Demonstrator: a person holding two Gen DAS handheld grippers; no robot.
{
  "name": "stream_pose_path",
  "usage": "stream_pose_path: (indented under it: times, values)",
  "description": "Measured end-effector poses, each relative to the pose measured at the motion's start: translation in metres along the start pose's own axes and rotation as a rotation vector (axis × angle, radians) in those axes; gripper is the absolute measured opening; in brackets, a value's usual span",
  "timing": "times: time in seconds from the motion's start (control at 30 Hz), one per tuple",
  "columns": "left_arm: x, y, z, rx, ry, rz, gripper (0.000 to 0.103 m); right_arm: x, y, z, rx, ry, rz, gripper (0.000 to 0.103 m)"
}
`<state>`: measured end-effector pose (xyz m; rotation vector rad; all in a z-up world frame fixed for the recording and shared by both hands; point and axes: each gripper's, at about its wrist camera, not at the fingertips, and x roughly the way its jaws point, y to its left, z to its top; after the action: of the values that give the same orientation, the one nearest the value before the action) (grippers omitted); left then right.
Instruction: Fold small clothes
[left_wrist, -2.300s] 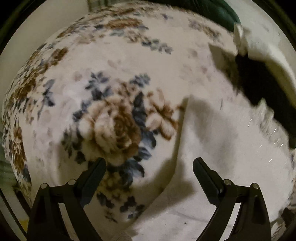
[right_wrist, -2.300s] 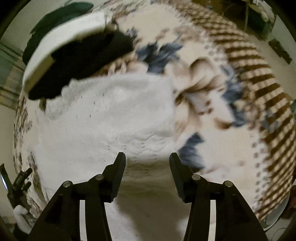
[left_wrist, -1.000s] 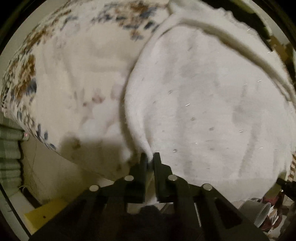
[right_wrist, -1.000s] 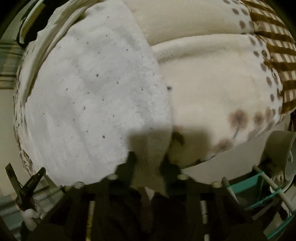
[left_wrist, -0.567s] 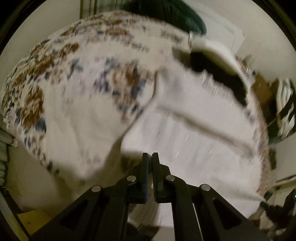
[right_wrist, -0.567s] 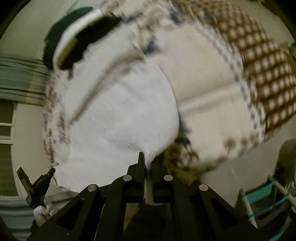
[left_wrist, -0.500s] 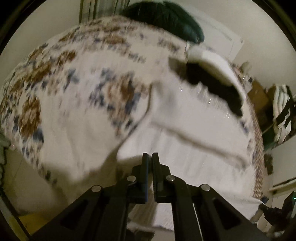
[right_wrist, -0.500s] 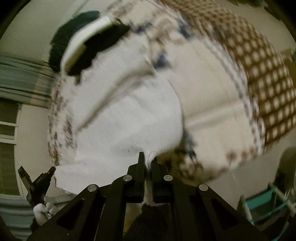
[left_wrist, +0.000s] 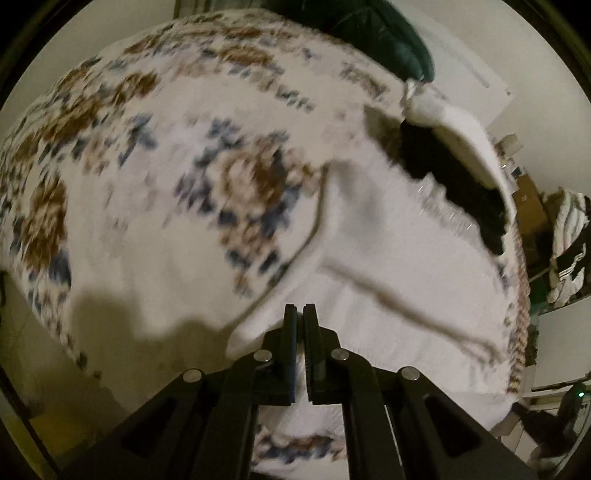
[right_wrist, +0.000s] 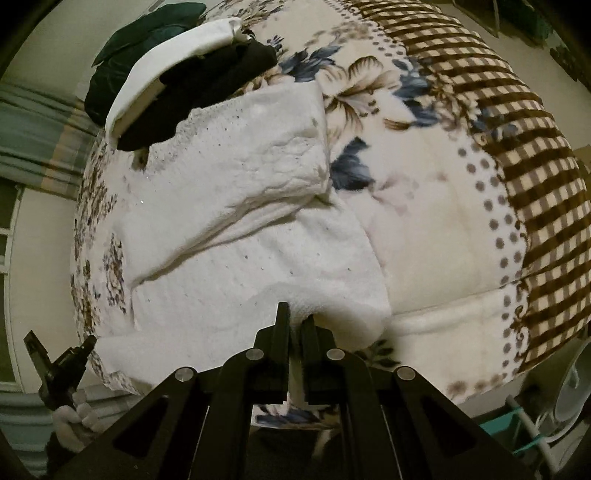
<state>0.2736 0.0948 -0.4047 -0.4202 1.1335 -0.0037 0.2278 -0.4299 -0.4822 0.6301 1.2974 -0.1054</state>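
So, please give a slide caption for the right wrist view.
Right hand-held gripper pinches the white garment's near edge above the floral blanket.

The left wrist view is smeared by motion — the brown-and-blue flowers of the floral fleece blanket (left_wrist: 155, 206) blur into streaks. The near hem of the white knit garment (right_wrist: 236, 258) vanishes behind the black right tongs (right_wrist: 295, 321). A black folded cloth (right_wrist: 207, 88) lies half hidden under a white one.

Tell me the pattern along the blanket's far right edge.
Brown-and-cream check on the blanket, clearest in the right wrist view.
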Motion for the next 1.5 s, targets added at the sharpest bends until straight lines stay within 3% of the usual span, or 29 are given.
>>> stream_pose_path:
  times: [0.2, 0.37, 0.53, 0.67, 0.73, 0.77, 0.83, 0.87, 0.9, 0.93, 0.97, 1.1, 1.23, 1.33, 1.5]
  values:
    - [-0.006, -0.044, 0.087, 0.029, -0.095, -0.101, 0.001, -0.017, 0.025, 0.046, 0.044, -0.065, 0.021, 0.005]
    - [0.039, -0.084, 0.162, 0.088, -0.139, -0.102, 0.001, -0.022, 0.055, 0.12, 0.027, -0.151, 0.016, 0.005]
    - [0.126, -0.1, 0.209, 0.107, -0.077, -0.038, 0.001, 0.015, 0.069, 0.205, 0.036, -0.189, -0.039, 0.005]
    - [0.189, -0.09, 0.225, 0.111, 0.012, 0.049, 0.003, 0.073, 0.059, 0.257, 0.098, -0.134, -0.085, 0.005]
    - [0.196, -0.077, 0.227, 0.073, 0.051, 0.028, 0.004, 0.1, 0.049, 0.267, 0.14, -0.061, -0.058, 0.013]
    - [0.193, -0.069, 0.226, 0.057, 0.061, 0.032, 0.004, 0.107, 0.044, 0.267, 0.162, -0.036, -0.038, 0.019]
    - [0.179, -0.058, 0.22, 0.039, 0.065, 0.023, 0.015, 0.101, 0.038, 0.258, 0.168, -0.058, 0.001, 0.059]
    - [0.166, -0.05, 0.213, 0.028, 0.057, -0.003, 0.029, 0.093, 0.036, 0.249, 0.167, -0.075, 0.018, 0.067]
    - [0.153, -0.043, 0.205, 0.016, 0.045, -0.015, 0.053, 0.083, 0.033, 0.238, 0.162, -0.095, 0.027, 0.078]
    - [0.14, -0.034, 0.193, 0.0, 0.039, -0.015, 0.065, 0.075, 0.031, 0.226, 0.155, -0.113, 0.024, 0.083]
    - [0.133, -0.027, 0.182, -0.015, 0.044, -0.021, 0.073, 0.064, 0.028, 0.21, 0.152, -0.132, 0.025, 0.083]
    - [0.123, 0.0, 0.128, -0.092, 0.12, -0.022, 0.073, 0.047, 0.001, 0.149, 0.23, -0.136, 0.016, 0.083]
    - [0.139, 0.016, 0.081, -0.186, 0.209, -0.042, 0.073, 0.059, -0.037, 0.095, 0.38, -0.084, 0.057, 0.083]
    - [0.154, 0.015, 0.065, -0.213, 0.215, -0.072, 0.073, 0.088, -0.056, 0.071, 0.472, -0.042, 0.169, 0.083]
    - [0.169, 0.004, 0.069, -0.219, 0.165, -0.055, 0.073, 0.127, -0.065, 0.067, 0.531, -0.102, 0.369, 0.083]
